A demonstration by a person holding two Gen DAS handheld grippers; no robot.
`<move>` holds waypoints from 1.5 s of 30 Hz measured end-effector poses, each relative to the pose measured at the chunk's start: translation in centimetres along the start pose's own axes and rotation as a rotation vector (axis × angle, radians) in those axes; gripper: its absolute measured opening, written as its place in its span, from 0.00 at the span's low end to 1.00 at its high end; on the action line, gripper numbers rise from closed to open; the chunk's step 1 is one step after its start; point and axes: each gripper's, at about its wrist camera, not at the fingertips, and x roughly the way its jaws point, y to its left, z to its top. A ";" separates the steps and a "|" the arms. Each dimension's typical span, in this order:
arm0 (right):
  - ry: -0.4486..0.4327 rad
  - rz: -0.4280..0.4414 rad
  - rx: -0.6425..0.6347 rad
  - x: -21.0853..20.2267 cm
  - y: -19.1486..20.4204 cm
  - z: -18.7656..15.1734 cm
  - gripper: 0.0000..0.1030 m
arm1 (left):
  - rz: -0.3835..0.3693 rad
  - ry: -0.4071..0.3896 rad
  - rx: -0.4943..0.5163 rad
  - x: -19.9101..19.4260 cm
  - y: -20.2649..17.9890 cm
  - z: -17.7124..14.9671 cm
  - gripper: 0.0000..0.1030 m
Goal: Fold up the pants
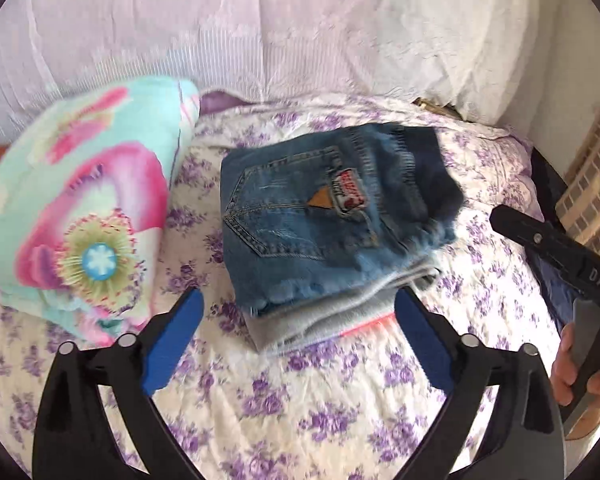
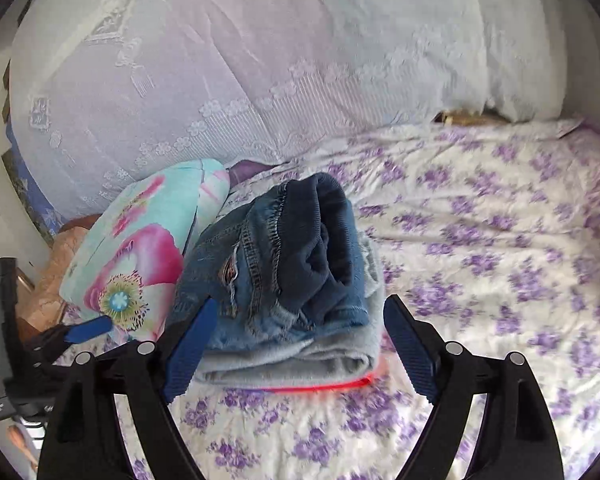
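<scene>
Both the left tool [image 1: 300, 334] and right tool [image 2: 300, 344] gape wide, empty, above folded jeans [image 1: 324, 216].

Pillow [image 1: 80, 208] crowds jeans [image 1: 324, 216] (left side) — bedspread [image 1: 320, 408] near side clear.

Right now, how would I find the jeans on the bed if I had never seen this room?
Look at the bedspread with purple flowers, in front of the big white pillows. Just right of the turquoise cushion with a pink flower sits a small folded stack. The jeans are the top piece: blue denim, with a stitched back pocket and a red patch.
</scene>
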 end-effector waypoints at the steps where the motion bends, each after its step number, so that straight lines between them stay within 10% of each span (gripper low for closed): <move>1: -0.019 -0.030 -0.015 -2.5 0.5 -1.1 0.95 | -0.003 -0.042 0.030 -2.5 -1.3 -1.4 0.95; 6: -0.051 -0.099 -0.071 -12.2 2.9 -10.8 0.96 | 0.134 -0.158 0.065 -12.7 -6.9 -10.7 0.95; 14: 0.007 -0.180 -0.076 -16.6 3.7 -23.9 0.96 | 0.156 -0.204 0.033 -19.8 -10.5 -21.6 0.95; 45: -0.062 -0.207 -0.084 -22.3 5.5 -25.1 0.96 | 0.249 -0.205 -0.085 -23.3 -7.5 -23.6 0.95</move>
